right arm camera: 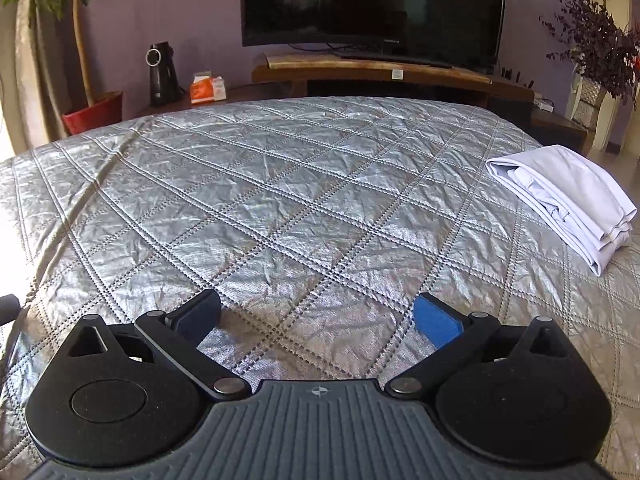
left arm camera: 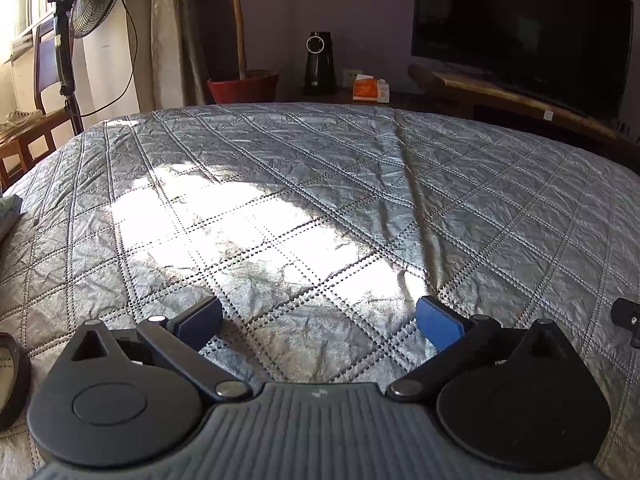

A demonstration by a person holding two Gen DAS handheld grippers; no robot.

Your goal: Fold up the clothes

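A folded white garment [right arm camera: 568, 200] lies on the silver quilted bedspread [right arm camera: 280, 200] at the right edge of the right wrist view. My right gripper [right arm camera: 320, 320] hovers over bare quilt, open wide, nothing between its blue pads; the garment is well off to its right. My left gripper [left arm camera: 320, 320] is also open and empty above the bedspread [left arm camera: 320, 200], near a sunlit patch. A bit of grey-green cloth [left arm camera: 10, 212] peeks in at the far left edge of the left wrist view, mostly cut off.
Beyond the bed stand a television [right arm camera: 372, 0] on a wooden stand [right arm camera: 376, 68], a black appliance [right arm camera: 162, 74], a tissue box [right arm camera: 206, 88] and a potted plant [right arm camera: 94, 114]. A fan [left arm camera: 86, 4] and wooden chair [left arm camera: 32, 120] are at the left.
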